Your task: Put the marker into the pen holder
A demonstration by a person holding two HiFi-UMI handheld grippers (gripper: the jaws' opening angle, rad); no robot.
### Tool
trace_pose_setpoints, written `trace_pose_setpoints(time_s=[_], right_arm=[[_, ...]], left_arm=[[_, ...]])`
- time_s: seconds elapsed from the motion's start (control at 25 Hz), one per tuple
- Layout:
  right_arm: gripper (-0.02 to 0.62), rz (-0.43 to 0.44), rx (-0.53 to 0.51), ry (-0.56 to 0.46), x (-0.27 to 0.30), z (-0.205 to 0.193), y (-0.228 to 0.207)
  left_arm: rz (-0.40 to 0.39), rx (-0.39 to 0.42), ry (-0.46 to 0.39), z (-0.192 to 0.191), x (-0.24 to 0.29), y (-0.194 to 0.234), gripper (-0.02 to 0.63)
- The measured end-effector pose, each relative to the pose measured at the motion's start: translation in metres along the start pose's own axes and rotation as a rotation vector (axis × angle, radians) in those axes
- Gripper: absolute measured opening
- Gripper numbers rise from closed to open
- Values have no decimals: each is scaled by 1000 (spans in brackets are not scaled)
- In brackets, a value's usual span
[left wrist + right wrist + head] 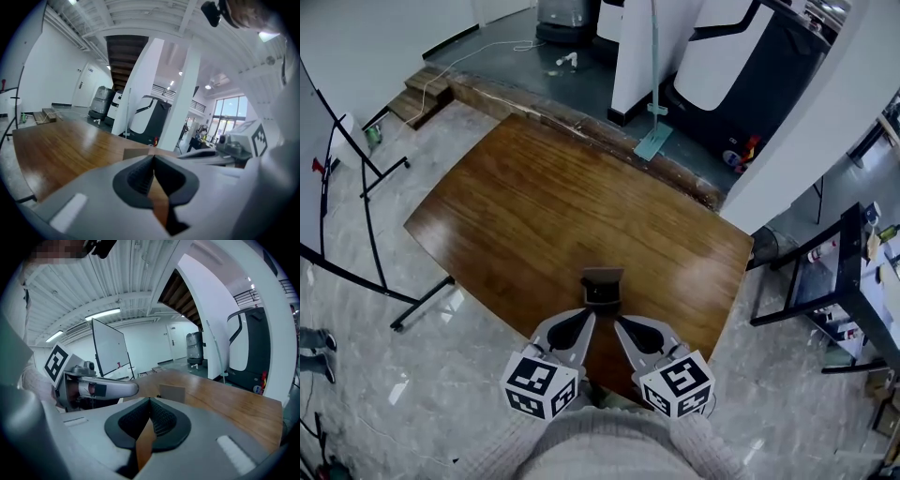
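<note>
A small brown open-topped pen holder (602, 286) stands on the wooden table (544, 206) near its front edge. My left gripper (588, 315) and right gripper (618, 322) sit side by side just in front of the holder, both pointing at it. Each one is shut with nothing between its pads. In the left gripper view the shut left gripper (153, 157) covers most of the holder (137, 153). In the right gripper view the holder (171, 393) shows just beyond the shut right gripper (150, 400). No marker shows in any view.
Black stand legs (366, 234) sit on the floor left of the table. A dark shelf rack (848, 281) stands at the right. A white pillar (642, 52) and a teal-based pole (654, 141) are beyond the table's far edge.
</note>
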State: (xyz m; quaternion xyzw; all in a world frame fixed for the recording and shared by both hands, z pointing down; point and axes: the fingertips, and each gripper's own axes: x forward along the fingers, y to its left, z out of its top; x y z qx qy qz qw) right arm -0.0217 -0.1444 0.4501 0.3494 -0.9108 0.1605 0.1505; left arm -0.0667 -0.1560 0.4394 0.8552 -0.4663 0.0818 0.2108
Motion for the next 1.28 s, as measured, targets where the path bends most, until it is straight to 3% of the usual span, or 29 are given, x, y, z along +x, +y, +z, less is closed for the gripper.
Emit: trace_pose_setpoints(time_s=[0.48, 0.84, 1.28], right_arm=[[0, 26, 2, 31, 0, -6, 2], [0, 17, -9, 44, -8, -11, 1], [0, 21, 5, 37, -21, -11, 6]], left_arm=[[-77, 108, 56, 4, -1, -7, 8], [-72, 42, 62, 1, -7, -6, 8], [-89, 25, 53, -1, -5, -31, 8]])
